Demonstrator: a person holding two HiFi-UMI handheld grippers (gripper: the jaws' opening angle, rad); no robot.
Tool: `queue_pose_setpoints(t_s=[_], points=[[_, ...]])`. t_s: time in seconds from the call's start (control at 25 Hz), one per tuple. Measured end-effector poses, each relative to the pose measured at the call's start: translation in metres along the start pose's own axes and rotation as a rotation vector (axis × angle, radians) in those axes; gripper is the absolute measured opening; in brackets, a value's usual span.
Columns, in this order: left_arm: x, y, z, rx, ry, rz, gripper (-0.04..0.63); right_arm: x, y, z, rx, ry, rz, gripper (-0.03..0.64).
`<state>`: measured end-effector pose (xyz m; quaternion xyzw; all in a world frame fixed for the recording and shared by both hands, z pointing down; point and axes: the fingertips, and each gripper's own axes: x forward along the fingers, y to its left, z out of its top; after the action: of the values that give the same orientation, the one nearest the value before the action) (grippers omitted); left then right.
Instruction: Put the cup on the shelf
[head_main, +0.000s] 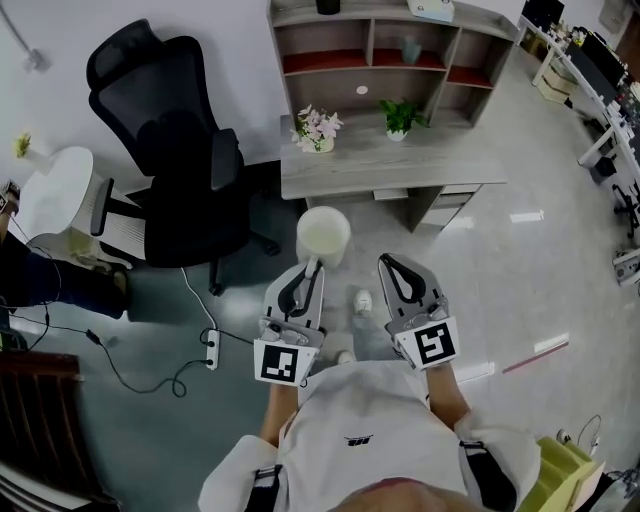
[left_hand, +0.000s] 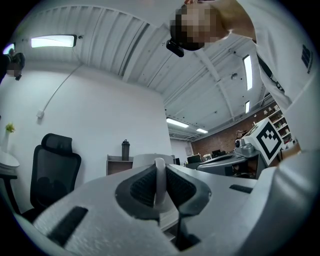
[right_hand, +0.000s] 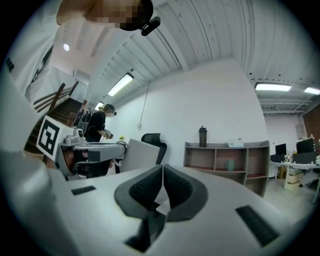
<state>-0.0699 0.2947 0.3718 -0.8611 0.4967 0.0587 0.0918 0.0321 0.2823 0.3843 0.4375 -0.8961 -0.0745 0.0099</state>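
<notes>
The left gripper pinches the white cup by its wall, jaws closed tight on it, holding it in the air short of the desk and the shelf. Beside it, the right gripper is clenched on nothing.

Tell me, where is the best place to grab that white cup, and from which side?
By its thin rim wall, on the side nearest the person: one jaw inside the open mouth, one outside. The white cup stands upright, wide, with no handle showing, so it is likely too broad to span. The left hand-held gripper pinches it that way.
</notes>
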Motion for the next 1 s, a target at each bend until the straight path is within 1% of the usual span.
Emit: queue_pose_setpoints(t_s=[0.2,0.4,1.0], points=[[0.024,0.008,-0.01,-0.003,0.011,0.004,0.052,0.021,-0.018,-0.002,0.008,-0.007,0.007,0.031],[0.05,0.021,-0.02,-0.002,0.022,0.003,0.052,0.045,-0.038,-0.012,0.022,0.013,0.013,0.031],[0.13,0.063,-0.046,-0.002,0.046,0.039,0.052,0.119,-0.104,-0.03,0.04,0.01,0.041,0.031]])
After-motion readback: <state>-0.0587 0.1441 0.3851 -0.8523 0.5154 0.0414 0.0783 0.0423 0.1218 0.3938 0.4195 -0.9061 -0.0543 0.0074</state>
